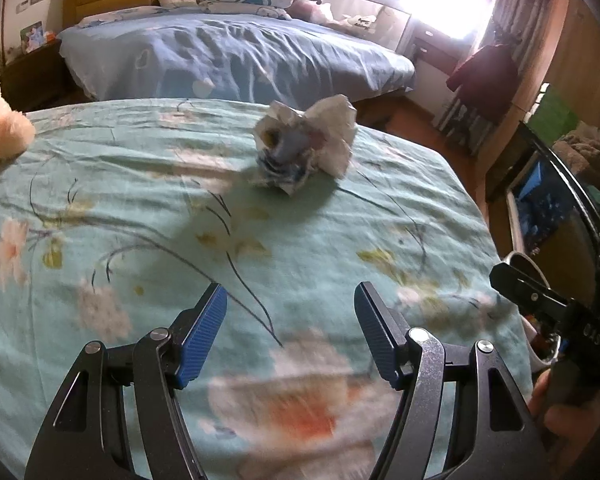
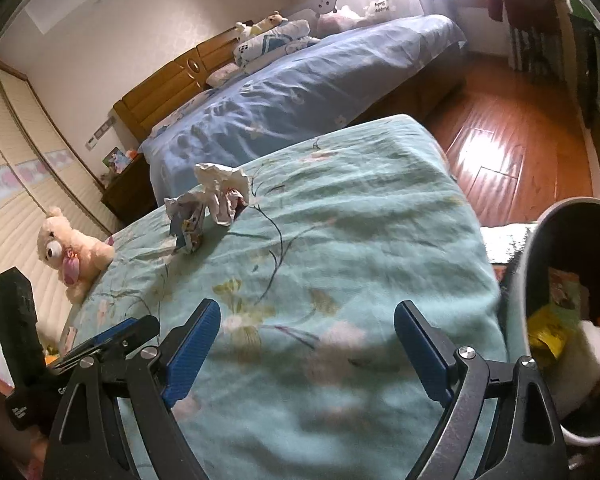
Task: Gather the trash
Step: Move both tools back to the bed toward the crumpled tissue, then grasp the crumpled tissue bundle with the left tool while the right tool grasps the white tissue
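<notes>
A crumpled white paper wad with printed wrapper scraps (image 1: 306, 144) lies on the green floral bedspread (image 1: 140, 208), far ahead of my left gripper (image 1: 290, 300), which is open and empty above the cover. In the right wrist view the same trash (image 2: 216, 200) lies ahead and to the left of my right gripper (image 2: 308, 320), also open and empty. A grey trash bin (image 2: 540, 240) stands beside the bed at the right, with yellow and white rubbish inside. The left gripper's body (image 2: 112, 336) shows at the lower left of the right wrist view.
A cream teddy bear (image 2: 68, 252) sits at the bed's left edge. A second bed with a blue sheet (image 1: 236, 52) stands beyond. Wooden floor (image 2: 512, 144) lies to the right. The bin's rim (image 1: 524, 264) and the right gripper (image 1: 532, 296) show at the left wrist view's right edge.
</notes>
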`<state>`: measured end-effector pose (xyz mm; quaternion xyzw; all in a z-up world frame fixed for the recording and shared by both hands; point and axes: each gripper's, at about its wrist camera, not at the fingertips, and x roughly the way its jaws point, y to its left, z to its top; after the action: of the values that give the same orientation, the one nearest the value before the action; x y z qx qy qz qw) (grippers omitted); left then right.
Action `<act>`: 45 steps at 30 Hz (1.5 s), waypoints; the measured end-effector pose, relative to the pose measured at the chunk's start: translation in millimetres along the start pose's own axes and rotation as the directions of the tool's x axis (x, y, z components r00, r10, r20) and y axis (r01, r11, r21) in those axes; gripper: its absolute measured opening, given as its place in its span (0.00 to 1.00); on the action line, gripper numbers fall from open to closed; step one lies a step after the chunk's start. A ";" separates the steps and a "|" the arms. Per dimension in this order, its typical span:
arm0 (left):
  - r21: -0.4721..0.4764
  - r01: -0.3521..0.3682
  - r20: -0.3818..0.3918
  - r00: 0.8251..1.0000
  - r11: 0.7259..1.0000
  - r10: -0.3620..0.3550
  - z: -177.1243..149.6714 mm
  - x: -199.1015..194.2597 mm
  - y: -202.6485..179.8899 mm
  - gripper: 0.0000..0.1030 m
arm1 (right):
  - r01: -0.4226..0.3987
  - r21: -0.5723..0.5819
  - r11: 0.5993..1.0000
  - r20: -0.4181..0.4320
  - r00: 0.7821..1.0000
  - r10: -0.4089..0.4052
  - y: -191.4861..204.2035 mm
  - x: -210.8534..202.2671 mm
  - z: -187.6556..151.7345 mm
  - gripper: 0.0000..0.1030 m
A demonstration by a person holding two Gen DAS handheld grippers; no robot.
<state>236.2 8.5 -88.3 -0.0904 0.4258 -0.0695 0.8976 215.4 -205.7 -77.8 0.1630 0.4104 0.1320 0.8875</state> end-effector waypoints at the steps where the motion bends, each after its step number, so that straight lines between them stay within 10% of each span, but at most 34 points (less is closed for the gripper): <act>1: -0.001 -0.003 0.000 1.000 1.000 0.003 2.6 1.8 1.5 0.65 | -0.006 -0.002 1.000 -0.003 1.000 0.006 1.1 4.0 2.3 0.87; 18: 0.071 -0.030 0.014 0.999 0.997 0.029 62.4 62.3 3.8 0.65 | -0.040 0.012 0.999 -0.031 0.999 0.041 2.2 51.5 38.1 0.87; 21: 0.081 -0.003 0.002 1.000 0.997 0.003 66.3 69.5 4.0 0.33 | -0.045 0.017 0.999 -0.033 0.998 0.045 3.5 58.3 42.4 0.87; 40: -0.038 0.025 0.025 0.999 0.999 -0.024 27.0 20.2 40.0 0.26 | -0.089 -0.136 0.987 -0.082 0.994 0.078 75.4 125.1 67.8 0.87; 42: -0.037 0.024 0.025 0.999 0.999 -0.024 24.9 18.0 39.7 0.26 | -0.064 -0.149 0.987 -0.077 0.996 0.053 77.3 129.7 68.6 0.82; 45: -0.034 0.023 0.022 1.000 0.999 -0.022 21.4 15.9 38.9 0.26 | -0.034 -0.161 0.986 -0.088 0.996 0.020 77.9 132.7 68.4 0.27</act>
<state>264.7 45.3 -95.6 -0.1112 0.4162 -0.0716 0.8996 343.7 -98.3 -96.1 0.0897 0.4337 0.1840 0.8775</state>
